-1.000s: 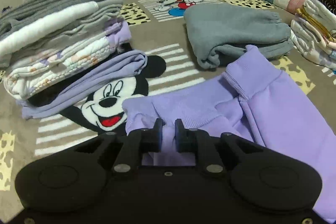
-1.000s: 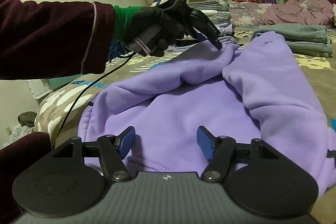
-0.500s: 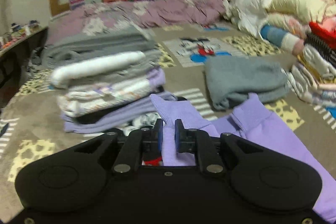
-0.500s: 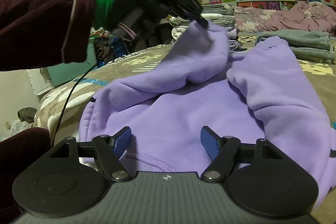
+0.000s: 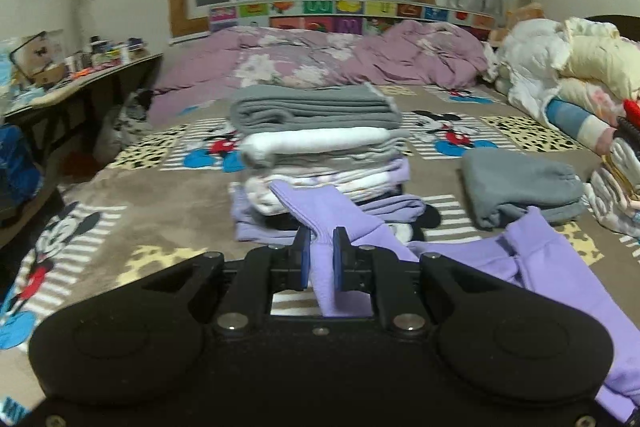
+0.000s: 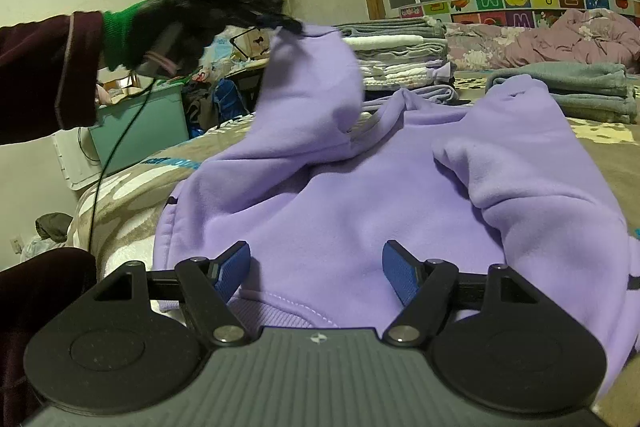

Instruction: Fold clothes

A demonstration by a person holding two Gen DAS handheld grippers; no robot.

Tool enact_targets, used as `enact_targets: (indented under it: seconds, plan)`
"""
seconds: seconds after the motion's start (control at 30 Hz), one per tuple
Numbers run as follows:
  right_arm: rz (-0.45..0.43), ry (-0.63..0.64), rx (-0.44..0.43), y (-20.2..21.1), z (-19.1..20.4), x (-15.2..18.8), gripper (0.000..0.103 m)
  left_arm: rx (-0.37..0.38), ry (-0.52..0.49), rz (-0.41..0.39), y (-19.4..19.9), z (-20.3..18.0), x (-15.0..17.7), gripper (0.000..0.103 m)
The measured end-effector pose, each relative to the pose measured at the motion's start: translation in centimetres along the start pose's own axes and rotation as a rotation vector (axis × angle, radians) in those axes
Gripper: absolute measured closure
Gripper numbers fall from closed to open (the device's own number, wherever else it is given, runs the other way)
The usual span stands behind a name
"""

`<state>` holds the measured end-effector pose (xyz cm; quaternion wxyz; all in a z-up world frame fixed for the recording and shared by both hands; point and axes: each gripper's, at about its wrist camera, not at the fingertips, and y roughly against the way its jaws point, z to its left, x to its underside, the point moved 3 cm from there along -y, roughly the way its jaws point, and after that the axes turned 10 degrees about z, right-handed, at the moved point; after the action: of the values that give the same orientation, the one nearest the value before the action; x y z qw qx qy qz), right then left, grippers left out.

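Mid-fold on the bed. My left gripper [image 5: 321, 254] is clamped on the ribbed cuff end of one sleeve of the lilac fleece sweatshirt [image 6: 360, 195], its blue pads pressed against the cloth from both sides; seen from the right wrist, that sleeve hangs lifted above the body of the garment. My right gripper [image 6: 316, 269] stands with its fingers wide apart, holding nothing, low over the sweatshirt's ribbed hem at the near edge. The sweatshirt lies spread on the brown cartoon-mouse blanket [image 5: 152, 195], its other sleeve rumpled across the chest, not yet laid flat.

Done, as I judge it: a tall stack of folded grey, white and lilac garments [image 5: 320, 155] stands beyond the sweatshirt, and a folded grey fleece piece [image 5: 520, 187] lies apart to its right. Left to do: carry the lifted sleeve inward over the chest, settle the second sleeve, then double the body and add it to a stack. A heap of unsorted pale bedding and clothes [image 5: 560, 67] at far right may also await folding; I cannot tell.
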<state>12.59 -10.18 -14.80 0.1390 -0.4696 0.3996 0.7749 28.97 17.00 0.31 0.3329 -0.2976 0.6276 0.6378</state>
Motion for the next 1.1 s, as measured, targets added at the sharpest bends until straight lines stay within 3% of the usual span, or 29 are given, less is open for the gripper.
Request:
enact_targets:
  seconds: [0.73,1.1]
  plan:
    - [-0.010,0.010,0.007,-0.3,-0.2,0.1,0.030,-0.154,0.165,-0.010,7.2,10.8,7.8,0.094]
    - [-0.005,0.022,0.020,-0.3,-0.1,0.0,0.030,-0.182,0.264,0.026,6.8,14.1,13.3,0.094]
